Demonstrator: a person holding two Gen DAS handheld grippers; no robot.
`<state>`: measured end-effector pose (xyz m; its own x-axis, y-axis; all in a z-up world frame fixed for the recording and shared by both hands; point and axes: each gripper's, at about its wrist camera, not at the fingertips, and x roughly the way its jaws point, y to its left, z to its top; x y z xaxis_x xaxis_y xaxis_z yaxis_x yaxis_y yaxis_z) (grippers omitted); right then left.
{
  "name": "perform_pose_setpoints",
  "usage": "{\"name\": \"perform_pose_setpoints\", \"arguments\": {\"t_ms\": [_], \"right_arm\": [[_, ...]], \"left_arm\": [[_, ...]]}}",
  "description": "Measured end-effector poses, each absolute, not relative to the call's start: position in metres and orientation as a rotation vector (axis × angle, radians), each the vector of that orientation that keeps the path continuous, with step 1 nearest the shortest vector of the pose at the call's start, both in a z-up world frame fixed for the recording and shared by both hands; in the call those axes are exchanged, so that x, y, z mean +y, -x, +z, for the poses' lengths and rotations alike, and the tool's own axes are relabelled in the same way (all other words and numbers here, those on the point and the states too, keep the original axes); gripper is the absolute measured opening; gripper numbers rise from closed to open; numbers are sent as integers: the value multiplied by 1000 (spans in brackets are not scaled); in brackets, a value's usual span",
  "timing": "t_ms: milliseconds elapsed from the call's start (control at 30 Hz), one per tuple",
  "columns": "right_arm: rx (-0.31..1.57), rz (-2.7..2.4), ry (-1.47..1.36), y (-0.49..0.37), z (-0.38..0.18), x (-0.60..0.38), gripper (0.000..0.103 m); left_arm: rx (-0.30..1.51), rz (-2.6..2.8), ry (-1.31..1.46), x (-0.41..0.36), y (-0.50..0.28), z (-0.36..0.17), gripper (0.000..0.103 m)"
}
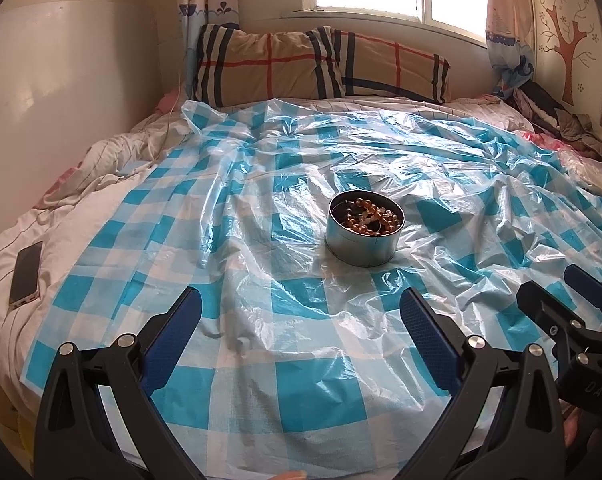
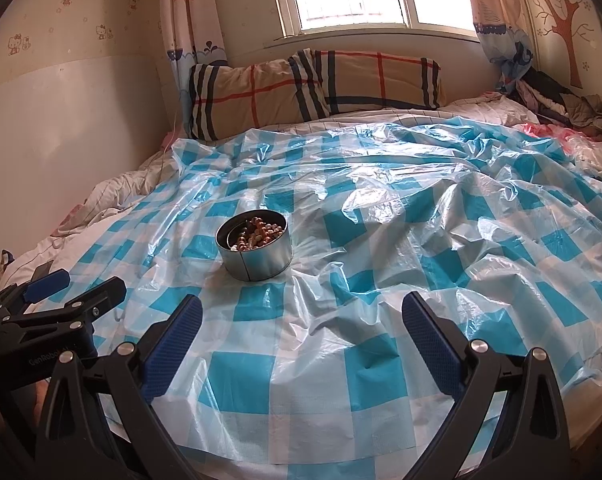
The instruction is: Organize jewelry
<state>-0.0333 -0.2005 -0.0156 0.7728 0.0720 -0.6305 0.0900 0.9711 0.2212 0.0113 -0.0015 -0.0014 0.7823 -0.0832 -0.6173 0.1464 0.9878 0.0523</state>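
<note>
2 hand-held tools hover over a bed, facing a round metal tin of beaded jewelry.

left tool (image 1: 301, 312) and right tool (image 2: 301, 314) both gape, holding nothing; the tin (image 1: 361, 246) sits mid-bed on a crinkly blue checked plastic sheet (image 1: 261, 380). probably best: steady the tin's wall, lift beads (image 1: 371, 218) slowly.

I see a thin blue-and-white checked plastic sheet (image 1: 261, 184), glossy and crinkled, over matt white cloth bedding (image 1: 81, 216). Round silver metal tin (image 1: 363, 240), brushed satin wall, holds glossy amber beads (image 1: 375, 220). Left gripper (image 1: 301, 316) and right gripper (image 2: 301, 320): matt black plastic arms, textured blue pads (image 1: 177, 328), shiny metal rivets.
</note>
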Motion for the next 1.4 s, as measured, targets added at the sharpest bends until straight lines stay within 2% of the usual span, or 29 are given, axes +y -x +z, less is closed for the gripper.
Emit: {"name": "perform_pose_setpoints", "arguments": {"t_ms": [1400], "right_arm": [[690,-11,-238,33,-16,-200,96]], "left_arm": [[674,-92,-182,-9,-13,-6,95]]}}
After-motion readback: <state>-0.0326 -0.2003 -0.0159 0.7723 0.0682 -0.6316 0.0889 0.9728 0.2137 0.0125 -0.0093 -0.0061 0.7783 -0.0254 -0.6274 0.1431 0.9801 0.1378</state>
